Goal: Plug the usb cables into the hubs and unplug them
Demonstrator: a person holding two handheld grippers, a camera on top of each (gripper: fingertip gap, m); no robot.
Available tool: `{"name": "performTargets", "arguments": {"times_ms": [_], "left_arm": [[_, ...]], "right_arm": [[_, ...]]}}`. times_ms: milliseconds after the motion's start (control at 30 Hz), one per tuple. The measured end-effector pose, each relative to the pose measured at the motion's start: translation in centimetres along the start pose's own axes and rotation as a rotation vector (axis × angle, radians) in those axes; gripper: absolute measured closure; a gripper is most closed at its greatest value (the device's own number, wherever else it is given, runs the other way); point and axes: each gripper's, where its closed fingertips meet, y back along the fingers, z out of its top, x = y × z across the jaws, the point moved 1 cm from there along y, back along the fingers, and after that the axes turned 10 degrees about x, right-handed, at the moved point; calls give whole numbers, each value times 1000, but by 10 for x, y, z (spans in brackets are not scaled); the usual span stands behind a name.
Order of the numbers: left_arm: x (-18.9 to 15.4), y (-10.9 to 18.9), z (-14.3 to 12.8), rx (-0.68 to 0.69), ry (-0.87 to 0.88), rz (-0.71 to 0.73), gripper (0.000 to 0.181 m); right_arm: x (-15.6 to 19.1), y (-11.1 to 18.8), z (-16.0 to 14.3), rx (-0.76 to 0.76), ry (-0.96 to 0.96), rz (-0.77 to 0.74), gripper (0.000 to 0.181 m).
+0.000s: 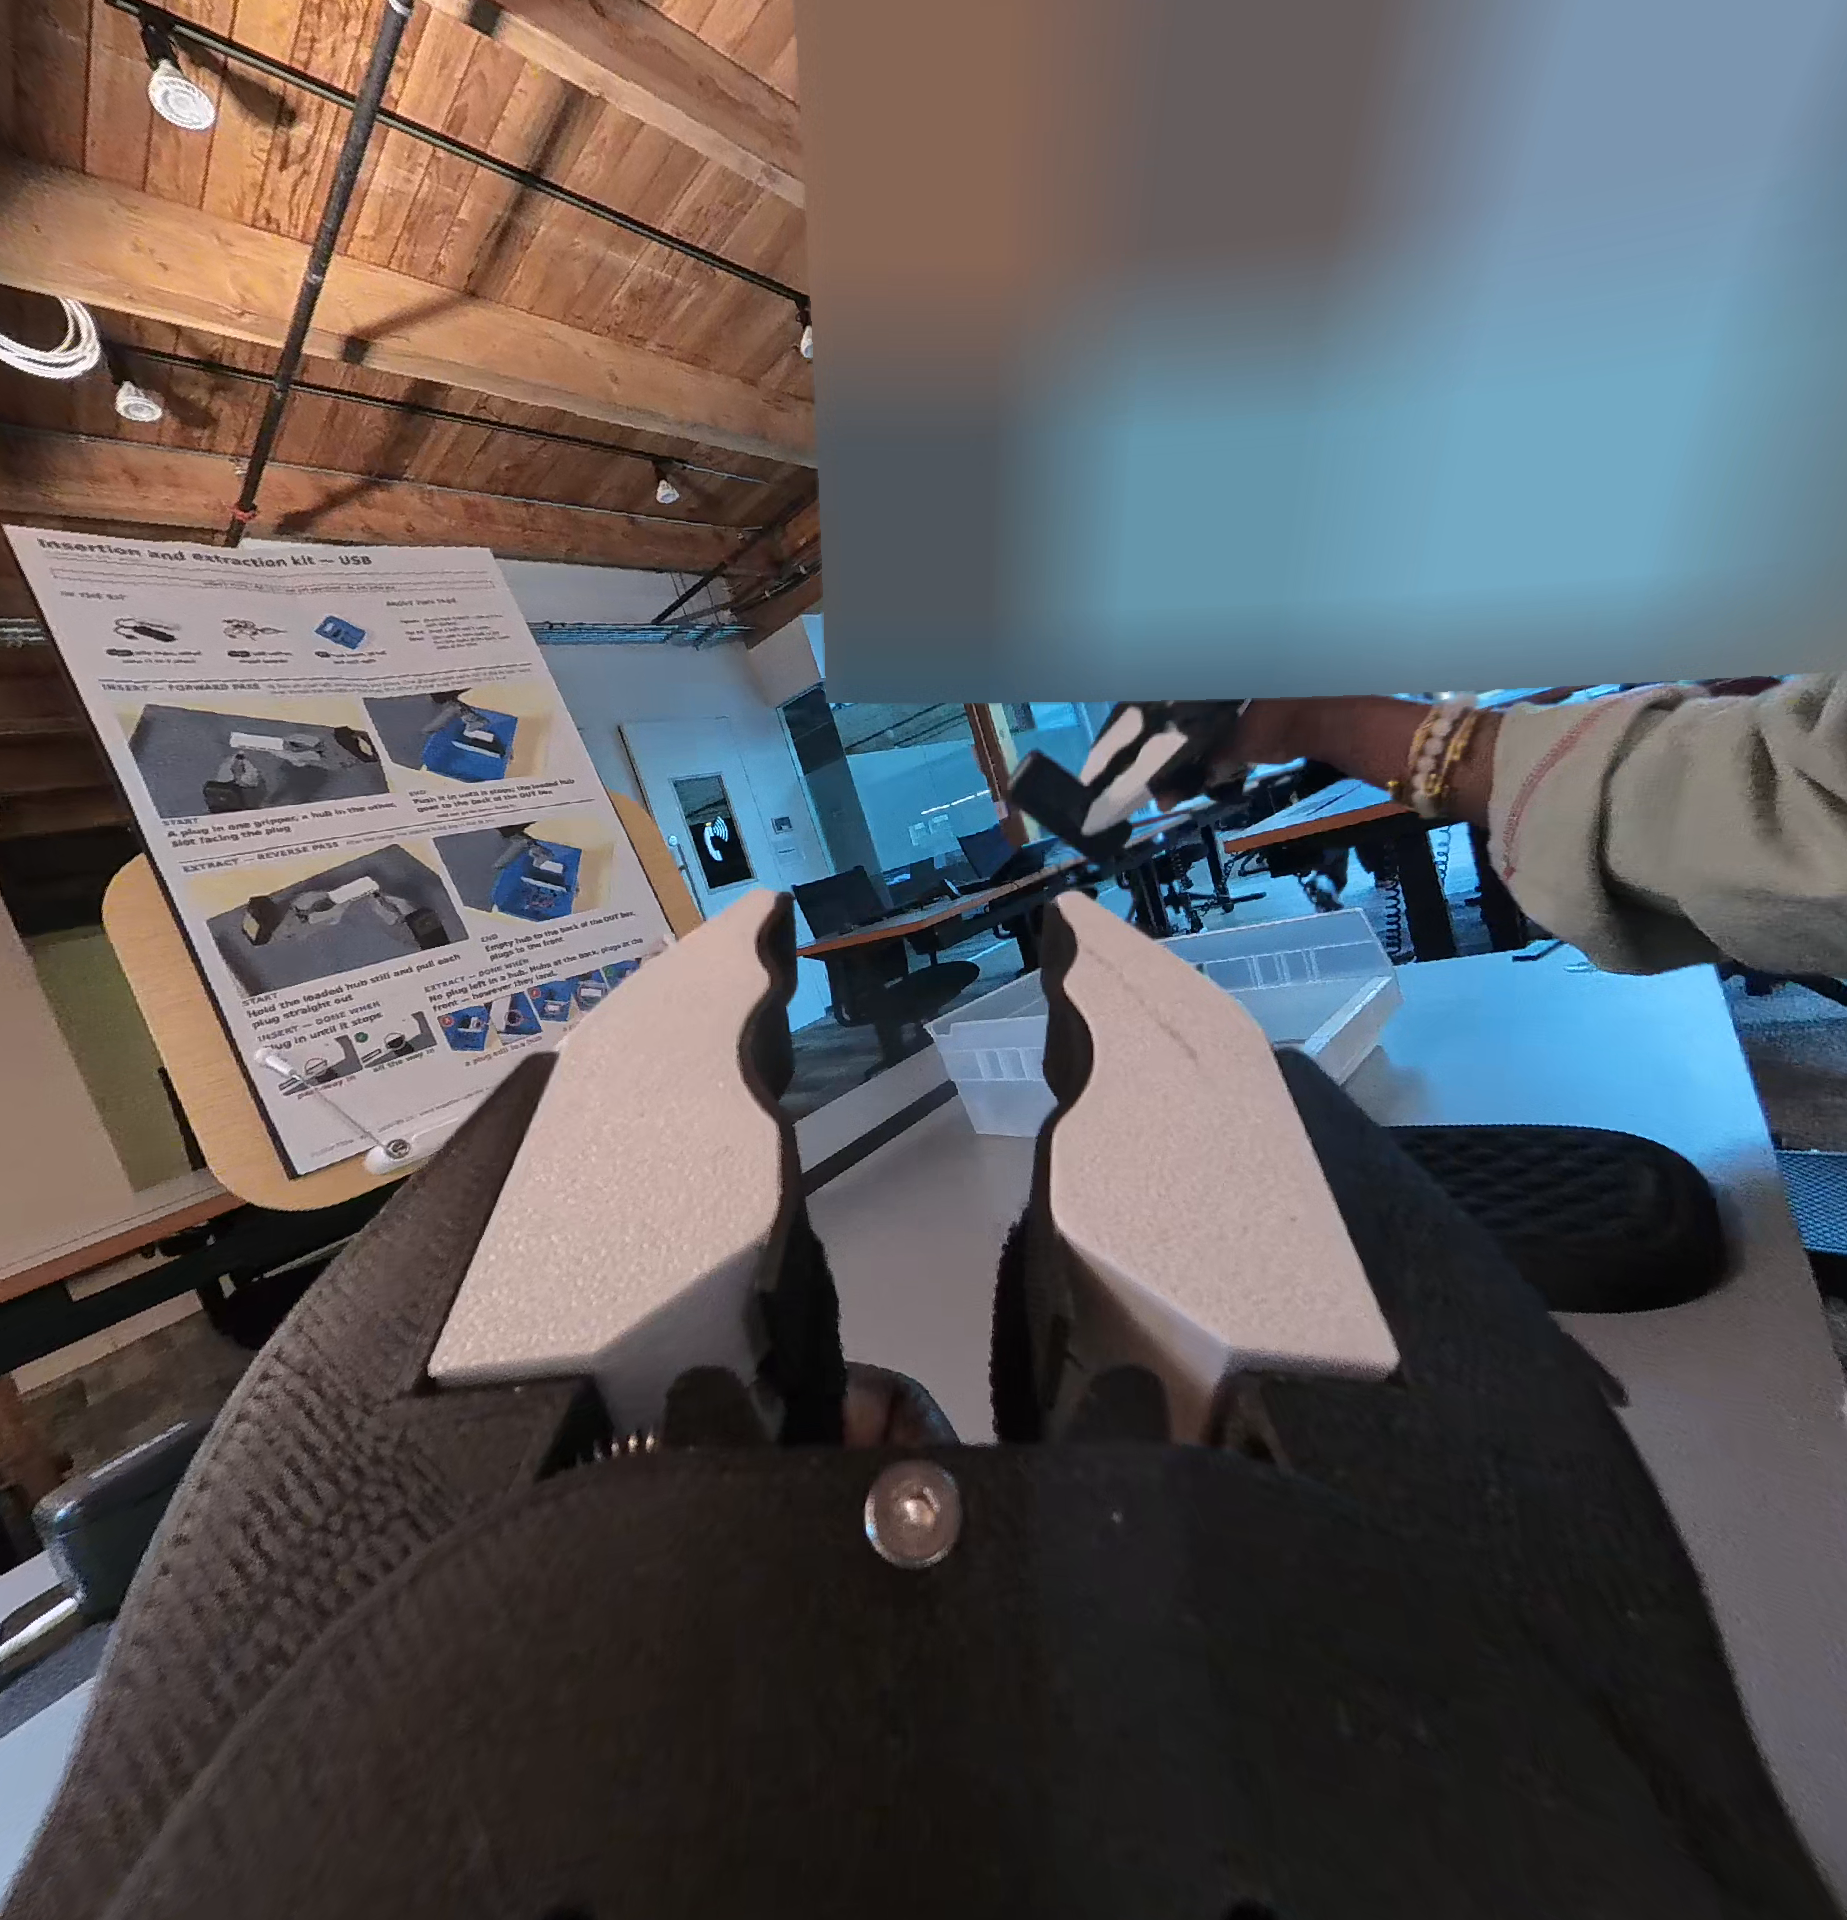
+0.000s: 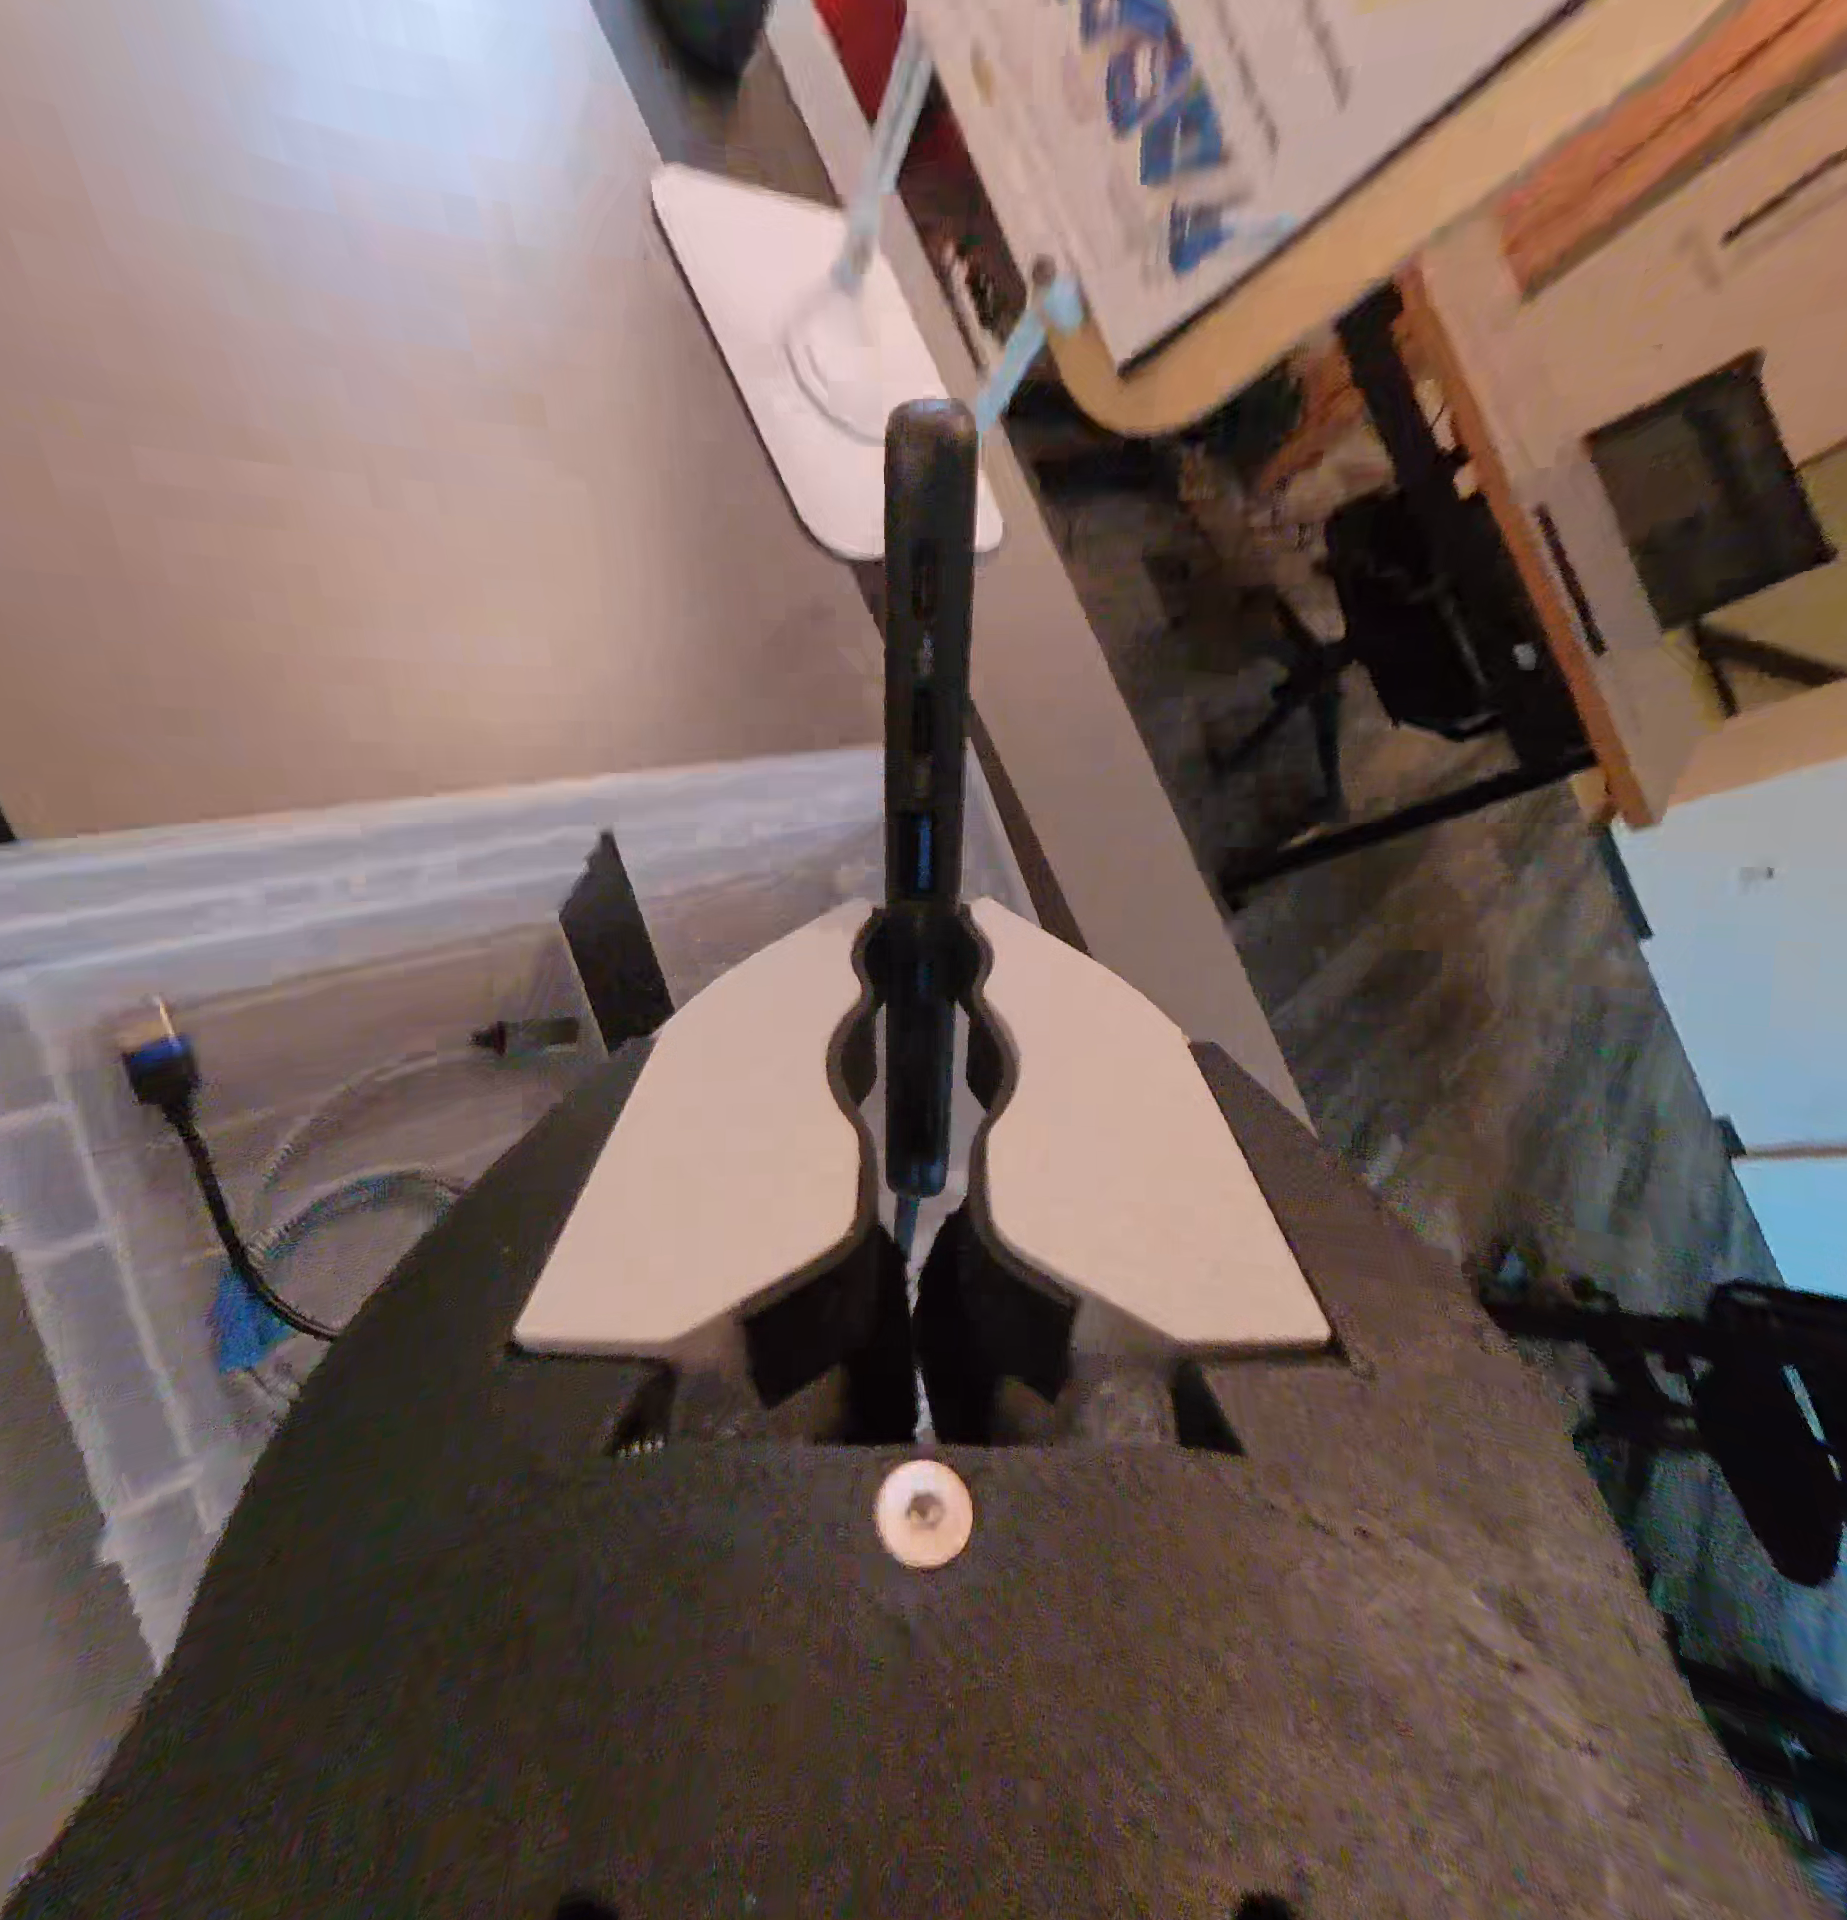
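My right gripper (image 2: 919, 914), frame centre, grips a black hub (image 2: 929, 665) pointing upward; a USB cable (image 2: 166, 1070) lies lower left in a clear bin (image 2: 275, 831). My left gripper (image 1: 917, 914) gapes, holding nothing.

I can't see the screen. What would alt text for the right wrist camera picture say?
The right gripper is shut on a slim black USB hub, which sticks out edge-on past its grey fingers, ports facing the camera. To the left, a black USB cable with a blue-tipped plug lies in a clear plastic bin; the background is motion-blurred.
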Motion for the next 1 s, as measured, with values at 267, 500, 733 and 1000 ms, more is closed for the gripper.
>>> {"name": "performTargets", "arguments": {"times_ms": [267, 500, 733, 1000], "left_arm": [[-2, -4, -8, 62, -54, -2, 137], [8, 3, -6, 63, -49, 26, 136], [12, 6, -12, 102, -50, 37, 136], [18, 10, -20, 185, -67, 57, 136]], "right_arm": [[16, -94, -79, 469, 163, 140, 169], [50, -134, -96, 540, 123, 296, 163], [34, -122, -87, 494, 21, 250, 134], [14, -70, -23, 188, -76, 24, 124]]}}
